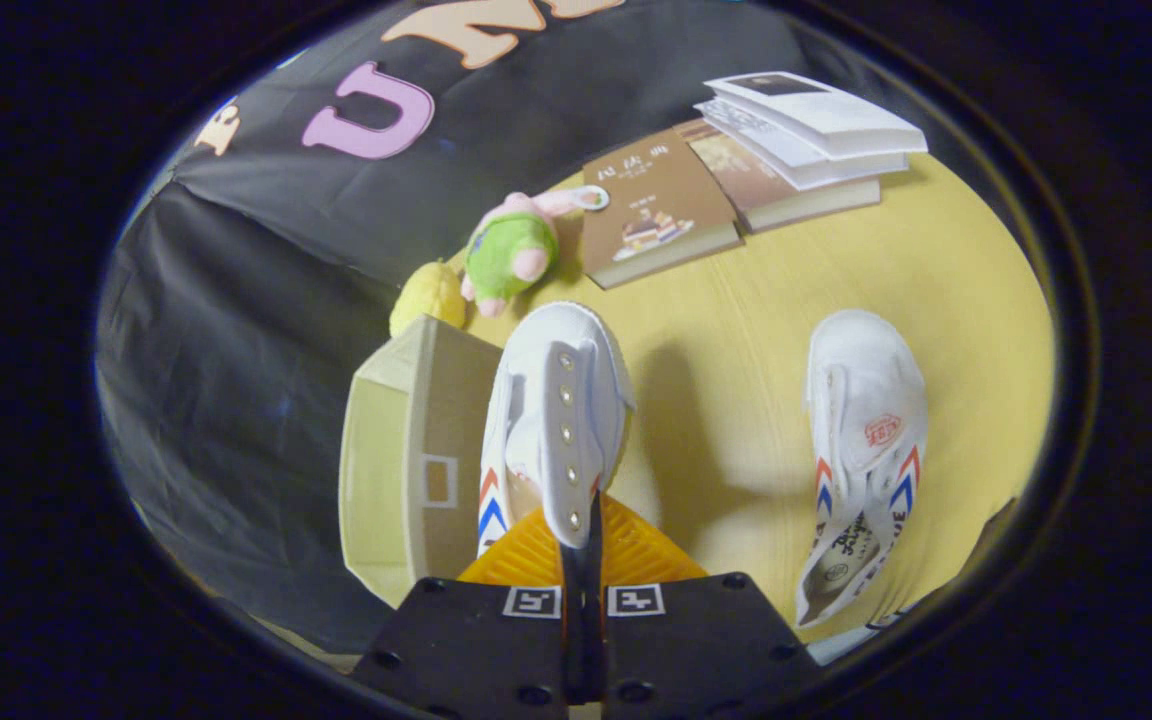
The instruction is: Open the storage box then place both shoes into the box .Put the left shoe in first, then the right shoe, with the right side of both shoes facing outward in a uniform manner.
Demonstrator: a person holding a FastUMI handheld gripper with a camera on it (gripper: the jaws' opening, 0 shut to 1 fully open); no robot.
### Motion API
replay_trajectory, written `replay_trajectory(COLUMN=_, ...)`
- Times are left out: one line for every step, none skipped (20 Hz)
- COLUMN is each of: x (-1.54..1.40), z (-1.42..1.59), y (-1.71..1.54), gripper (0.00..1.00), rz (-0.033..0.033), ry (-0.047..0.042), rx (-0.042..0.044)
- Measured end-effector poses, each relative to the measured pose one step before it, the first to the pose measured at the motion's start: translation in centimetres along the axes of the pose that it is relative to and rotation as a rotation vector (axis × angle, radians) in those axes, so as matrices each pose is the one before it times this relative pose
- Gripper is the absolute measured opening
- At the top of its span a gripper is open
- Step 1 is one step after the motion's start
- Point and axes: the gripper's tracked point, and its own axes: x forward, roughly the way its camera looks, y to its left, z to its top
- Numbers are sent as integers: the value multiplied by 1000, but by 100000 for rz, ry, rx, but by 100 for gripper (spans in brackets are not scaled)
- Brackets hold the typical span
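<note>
Between the orange fingers (536, 550) of the gripper (581, 545) hung a white canvas shoe (556, 400), toe pointing away, lifted clear of the yellow table (956, 290). The jaws were drawn nearly together and pinched the thin eyelet flap of the shoe, whose row of metal eyelets ran straight up from the fingertips. Red and blue chevron stripes showed on the shoe's side just beside the left finger. Its shadow fell on the table to the right of it.

Just left of the held shoe, touching or nearly touching it in the view, stood the storage box (406, 450), a beige carton with its opening turned towards the camera and a small square mark on its brown inner face. Whether any part of the shoe had crossed the box's rim could not be told.

The second white shoe (866, 450) lay on the table well to the right, apart from the gripper, its insole and a red tongue logo visible.

Beyond the box sat a yellow lemon-like toy (428, 295) and a pink plush doll in green (516, 250). Farther off lay a brown book (656, 205) and a stack of books (801, 140).
</note>
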Motion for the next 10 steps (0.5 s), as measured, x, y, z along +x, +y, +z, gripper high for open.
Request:
replay_trajectory(x=-376, z=268, y=1022, gripper=3, rz=1527, ry=-643, rx=-246)
replay_trajectory(x=-603, z=487, y=1166, gripper=3, rz=1370, ry=-1346, rx=45)
replay_trajectory(x=-421, z=228, y=1097, gripper=3, rz=1297, ry=-285, rx=-809)
replay_trajectory(x=-455, z=392, y=997, gripper=3, rz=928, ry=-1399, rx=-372)
replay_trajectory(x=-288, z=304, y=925, gripper=3, rz=758, ry=-717, rx=-632)
replay_trajectory(x=-196, z=219, y=933, gripper=3, rz=778, ry=-380, rx=-336)
replay_trajectory(x=-172, z=-1, y=965, gripper=3, rz=1051, ry=-399, rx=-127)
replay_trajectory(x=-134, z=50, y=856, gripper=3, rz=1027, ry=-548, rx=-20)
replay_trajectory(x=130, z=19, y=818, gripper=3, rz=967, ry=221, rx=-279)
replay_trajectory(x=106, z=-10, y=884, gripper=3, rz=833, ry=-281, rx=-163)
